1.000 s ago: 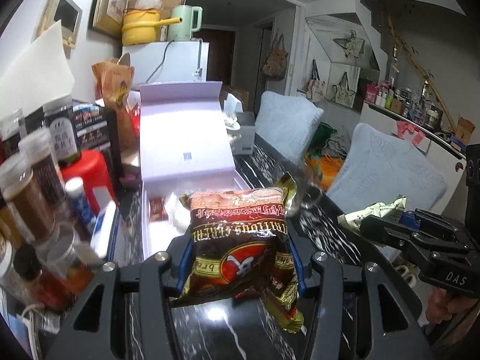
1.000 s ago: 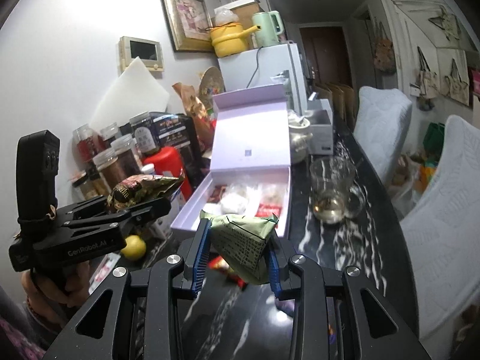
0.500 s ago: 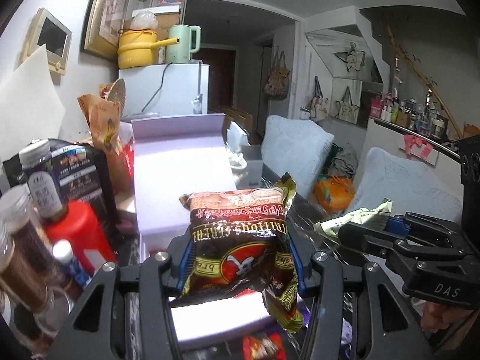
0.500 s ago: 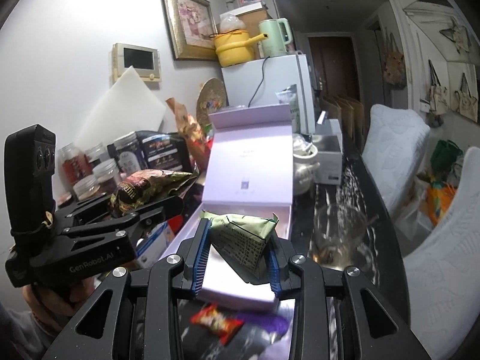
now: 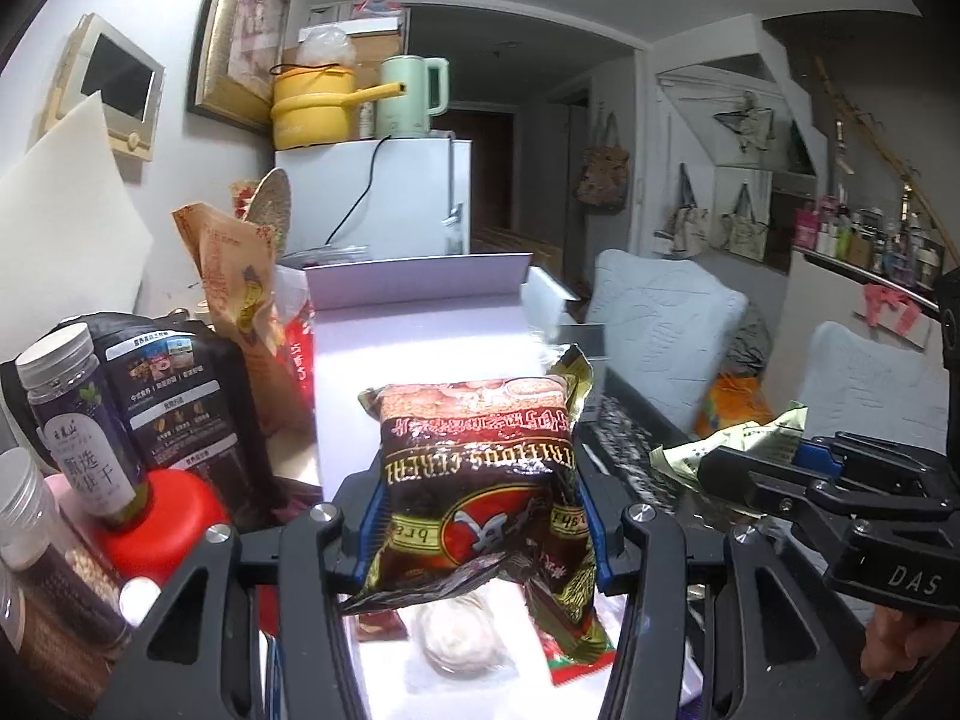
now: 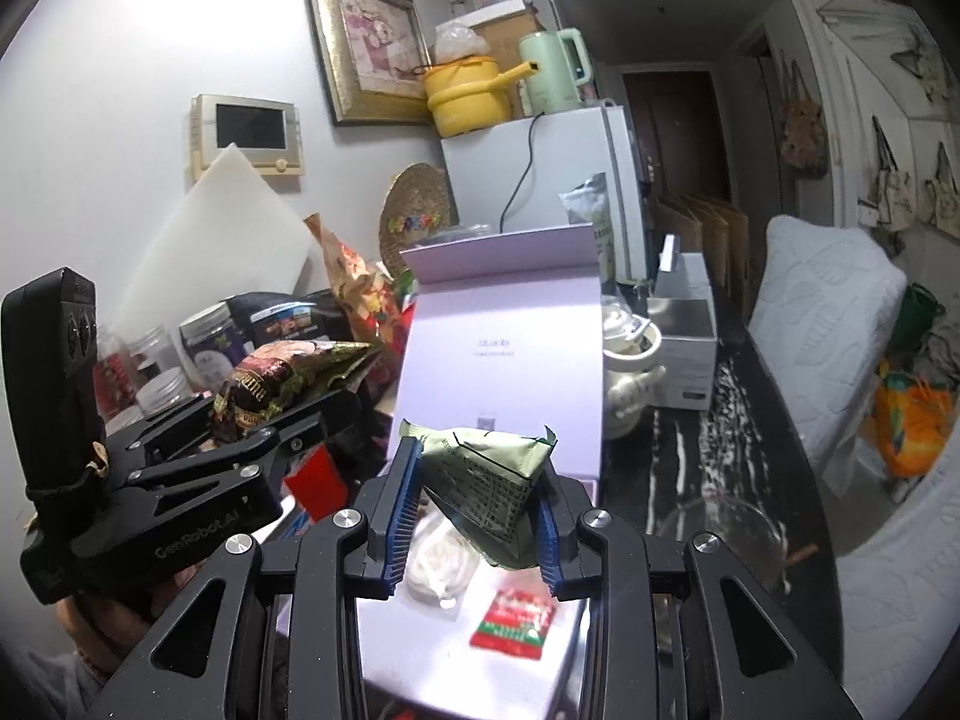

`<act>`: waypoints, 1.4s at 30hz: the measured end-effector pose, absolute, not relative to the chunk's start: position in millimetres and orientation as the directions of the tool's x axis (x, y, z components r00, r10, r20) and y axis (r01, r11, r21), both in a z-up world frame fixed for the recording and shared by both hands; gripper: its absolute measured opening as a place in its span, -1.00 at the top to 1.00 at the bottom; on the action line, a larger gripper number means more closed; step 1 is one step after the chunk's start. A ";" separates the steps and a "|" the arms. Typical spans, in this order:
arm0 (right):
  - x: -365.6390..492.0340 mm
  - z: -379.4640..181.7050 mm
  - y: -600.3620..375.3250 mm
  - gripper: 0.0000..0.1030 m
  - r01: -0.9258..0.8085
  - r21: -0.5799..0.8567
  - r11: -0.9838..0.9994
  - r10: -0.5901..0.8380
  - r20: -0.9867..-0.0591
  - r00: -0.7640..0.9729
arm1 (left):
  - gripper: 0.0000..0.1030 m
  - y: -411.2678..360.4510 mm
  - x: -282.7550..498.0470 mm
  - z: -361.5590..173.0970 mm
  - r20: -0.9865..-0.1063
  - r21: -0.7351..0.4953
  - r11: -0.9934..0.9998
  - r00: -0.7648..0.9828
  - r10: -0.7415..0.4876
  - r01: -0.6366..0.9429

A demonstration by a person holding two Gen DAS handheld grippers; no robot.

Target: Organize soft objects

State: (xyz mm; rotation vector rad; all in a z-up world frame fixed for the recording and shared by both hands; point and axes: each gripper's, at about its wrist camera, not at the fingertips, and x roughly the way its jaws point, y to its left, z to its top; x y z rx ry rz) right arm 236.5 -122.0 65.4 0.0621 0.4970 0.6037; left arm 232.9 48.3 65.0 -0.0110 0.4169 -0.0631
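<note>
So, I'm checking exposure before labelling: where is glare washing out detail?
Left wrist view: the lavender box lid and tray blow out to white behind the brown cereal packet. Right wrist view: the wall at upper left glares; the box keeps its print.

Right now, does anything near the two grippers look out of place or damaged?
Nothing looks spilled or damaged. The brown cereal packet in the left gripper is upside down, with its print inverted. The right gripper pinches the green triangular packet, which is creased. Both hang above the open lilac box.
</note>
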 end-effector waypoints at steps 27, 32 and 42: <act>327.2 -12.6 -78.4 0.34 -0.447 0.218 0.868 0.471 -0.650 0.596 | 0.02 59.3 312.0 -27.5 -0.672 0.020 0.999 0.740 0.036 -0.031; 333.5 -24.0 -74.2 0.32 -0.441 0.227 0.869 0.466 -0.676 0.570 | 0.02 64.1 320.3 -41.7 -0.714 0.012 0.998 0.698 0.050 -0.059; 348.0 -54.2 -67.9 0.32 -0.412 0.175 0.894 0.393 -0.748 0.535 | 0.03 63.7 332.7 -64.5 -0.777 0.033 0.996 0.625 0.079 -0.085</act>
